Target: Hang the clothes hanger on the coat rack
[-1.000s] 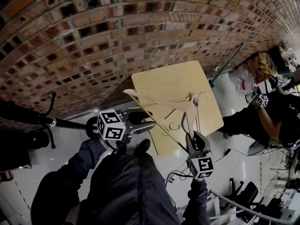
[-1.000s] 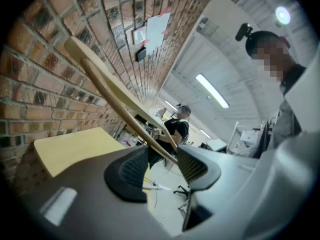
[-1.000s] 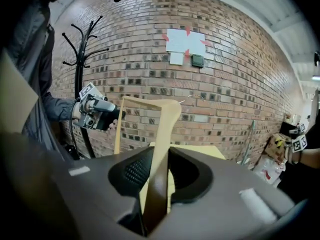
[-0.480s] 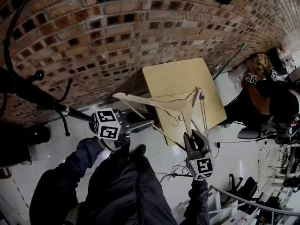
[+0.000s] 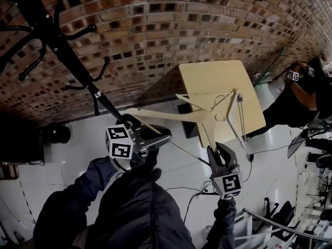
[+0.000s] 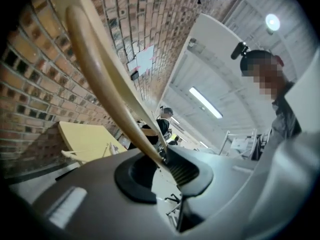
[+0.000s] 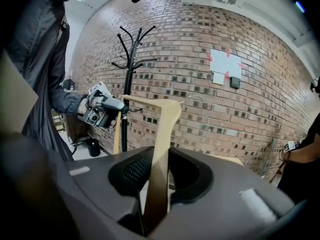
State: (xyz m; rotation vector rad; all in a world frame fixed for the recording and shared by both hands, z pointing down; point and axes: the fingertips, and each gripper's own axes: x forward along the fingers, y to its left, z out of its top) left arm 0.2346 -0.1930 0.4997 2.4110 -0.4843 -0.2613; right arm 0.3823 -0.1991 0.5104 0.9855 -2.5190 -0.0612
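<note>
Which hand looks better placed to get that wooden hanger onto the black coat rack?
Left, probably. The left gripper, its jaws having just closed on one end of the hanger, sits beside the coat rack; the right gripper grips the far arm, nearer the table.

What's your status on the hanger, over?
Left hand-held gripper: jaws just closing, pinching wooden hanger. Right hand-held gripper: shut on it. Hanger aloft, not yet on coat rack. Nothing seen between.

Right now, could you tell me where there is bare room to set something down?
The pale square wooden table is bare along its brick-wall side; spare wooden hangers crowd its near edge. The white floor before the black metal coat rack is free; cables clutter it lower right.
</note>
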